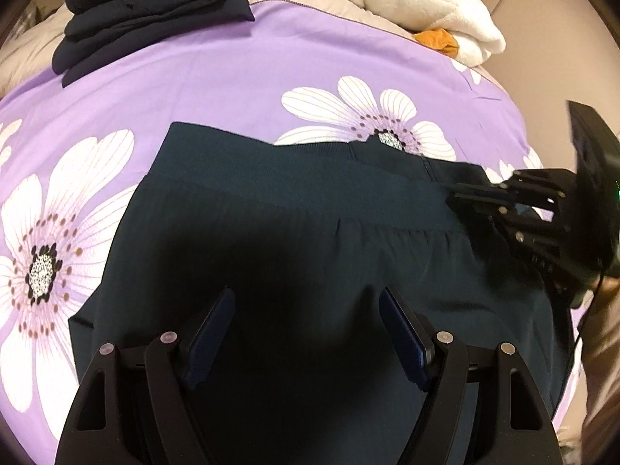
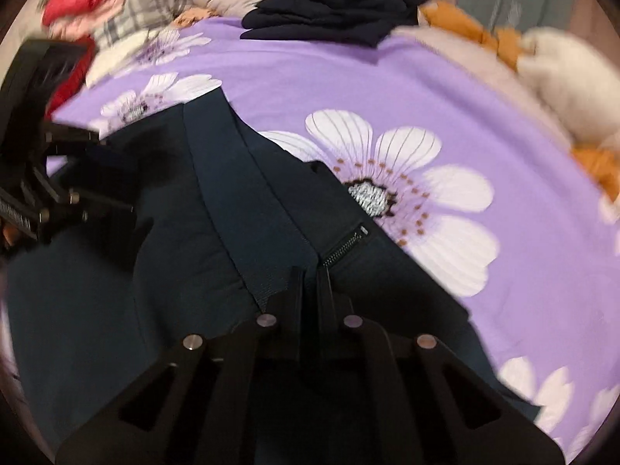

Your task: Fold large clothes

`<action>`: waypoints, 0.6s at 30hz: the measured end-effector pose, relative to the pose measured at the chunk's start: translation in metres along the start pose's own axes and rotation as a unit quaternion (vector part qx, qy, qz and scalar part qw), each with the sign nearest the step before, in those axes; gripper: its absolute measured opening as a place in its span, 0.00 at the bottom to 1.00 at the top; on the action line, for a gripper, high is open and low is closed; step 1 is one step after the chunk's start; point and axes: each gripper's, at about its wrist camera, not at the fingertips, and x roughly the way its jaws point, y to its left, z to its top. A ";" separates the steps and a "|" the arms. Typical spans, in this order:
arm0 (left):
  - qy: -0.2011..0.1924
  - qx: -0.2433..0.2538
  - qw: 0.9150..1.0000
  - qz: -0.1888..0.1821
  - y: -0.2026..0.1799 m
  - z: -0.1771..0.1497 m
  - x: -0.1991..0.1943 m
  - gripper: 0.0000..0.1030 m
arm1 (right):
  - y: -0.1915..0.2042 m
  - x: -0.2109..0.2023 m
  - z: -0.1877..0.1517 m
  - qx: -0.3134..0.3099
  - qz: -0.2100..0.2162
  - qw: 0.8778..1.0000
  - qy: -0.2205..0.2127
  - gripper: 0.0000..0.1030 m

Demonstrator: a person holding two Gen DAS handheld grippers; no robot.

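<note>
Garment: dark teal trousers [image 1: 294, 209] lie flat on the purple flowered bedspread [image 1: 232, 77], waistband [image 2: 217, 178] away from the person.
Long axis: waistband runs side to side between the two grippers.
Right gripper [image 2: 310, 271]: fingers pressed together at the zip [image 2: 343, 246] end of the waistband; fabric seems pinched, though blur hides it.
Left gripper [image 1: 306, 310]: fingers spread wide above the cloth, holding nothing.
Nearer hand: right already at the band; left must reach forward.

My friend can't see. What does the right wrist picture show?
The right gripper, shut, pinches the waistband of a dark green garment by its zipper on a purple flowered bedsheet. The left gripper hovers at left; folded dark clothes sit behind.
</note>
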 end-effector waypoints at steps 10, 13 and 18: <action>-0.017 -0.024 0.999 0.018 0.006 0.025 0.013 0.74 | -0.017 0.027 0.016 0.036 -0.069 0.997 -0.002 0.06; -0.022 -0.029 0.999 0.036 0.010 0.028 0.012 0.74 | -0.028 0.018 0.011 0.081 -0.045 0.995 -0.021 0.11; -0.032 -0.044 0.998 0.040 0.018 0.024 -0.004 0.74 | -0.051 -0.033 -0.006 0.162 -0.044 0.982 -0.082 0.24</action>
